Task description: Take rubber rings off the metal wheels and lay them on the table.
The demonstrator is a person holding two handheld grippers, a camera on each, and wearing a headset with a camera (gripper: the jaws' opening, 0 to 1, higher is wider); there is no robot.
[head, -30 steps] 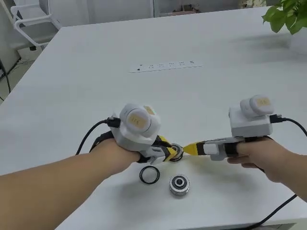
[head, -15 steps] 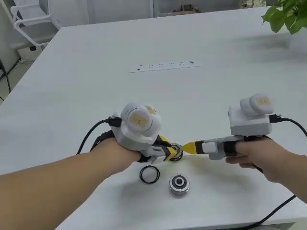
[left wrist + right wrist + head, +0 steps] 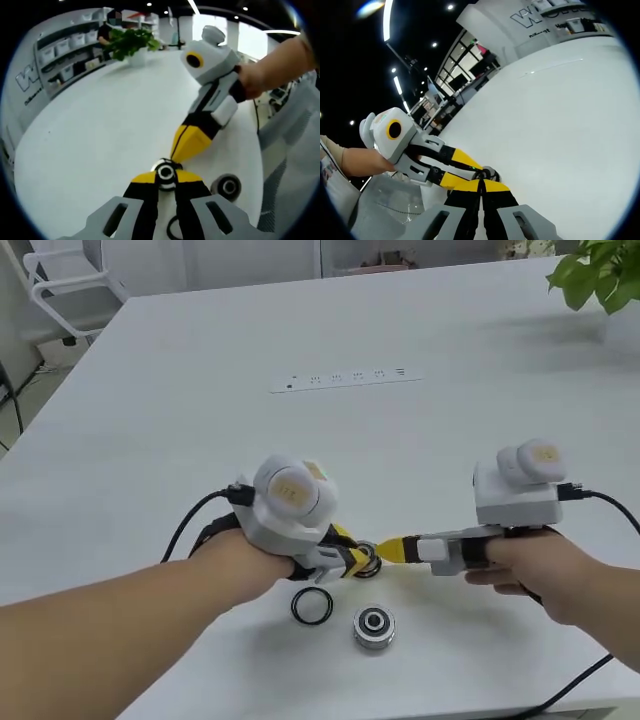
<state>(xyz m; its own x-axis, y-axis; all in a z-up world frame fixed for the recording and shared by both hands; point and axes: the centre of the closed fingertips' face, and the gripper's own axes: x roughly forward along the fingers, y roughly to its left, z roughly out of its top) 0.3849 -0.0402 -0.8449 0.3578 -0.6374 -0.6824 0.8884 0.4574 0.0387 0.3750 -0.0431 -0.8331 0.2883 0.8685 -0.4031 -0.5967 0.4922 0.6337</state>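
My left gripper (image 3: 358, 559) is shut on a small metal wheel (image 3: 368, 558) just above the white table (image 3: 300, 440). In the left gripper view the wheel (image 3: 166, 171) sits clamped between the yellow tips. My right gripper (image 3: 388, 551) comes in from the right with its jaws shut and its tips at the wheel's rim, where the thin black rubber ring sits. The right gripper view shows those closed tips (image 3: 481, 181) meeting the wheel (image 3: 490, 173). A loose black rubber ring (image 3: 312, 605) lies flat in front of the left hand. A second metal wheel (image 3: 374, 626) lies beside it.
A white power strip (image 3: 345, 377) lies flat at mid-table. A green plant (image 3: 600, 275) stands at the far right corner. Black cables trail from both grippers, and the table's near edge runs just below the loose wheel.
The right gripper has edged slightly left toward the held wheel. The left gripper, the loose ring and the second wheel stay where they were.
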